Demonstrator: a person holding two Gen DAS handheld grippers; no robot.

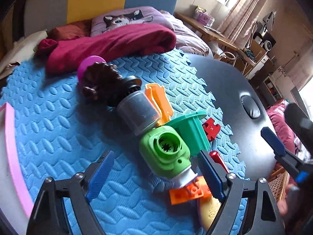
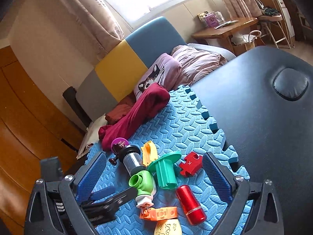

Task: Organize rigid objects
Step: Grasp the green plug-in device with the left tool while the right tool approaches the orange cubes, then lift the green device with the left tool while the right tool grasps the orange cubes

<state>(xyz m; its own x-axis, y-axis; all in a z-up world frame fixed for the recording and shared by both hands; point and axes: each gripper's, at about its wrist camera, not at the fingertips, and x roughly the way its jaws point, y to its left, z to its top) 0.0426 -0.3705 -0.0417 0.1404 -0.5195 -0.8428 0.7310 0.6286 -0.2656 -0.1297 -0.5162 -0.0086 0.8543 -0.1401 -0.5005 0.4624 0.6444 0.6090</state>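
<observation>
A pile of plastic toys lies on the blue foam mat. My left gripper stands open around the green elbow piece; its right pad is close beside the piece and its left pad is well clear. Around the elbow lie a teal flanged piece, a grey cylinder, an orange block and a red puzzle piece. My right gripper is open above the pile, over the red cylinder and the green elbow piece, holding nothing.
A brown gear and a magenta disc lie behind the grey cylinder. A maroon cloth lies across the mat's far edge. The dark padded table extends to the right. A pink strip borders the mat on the left.
</observation>
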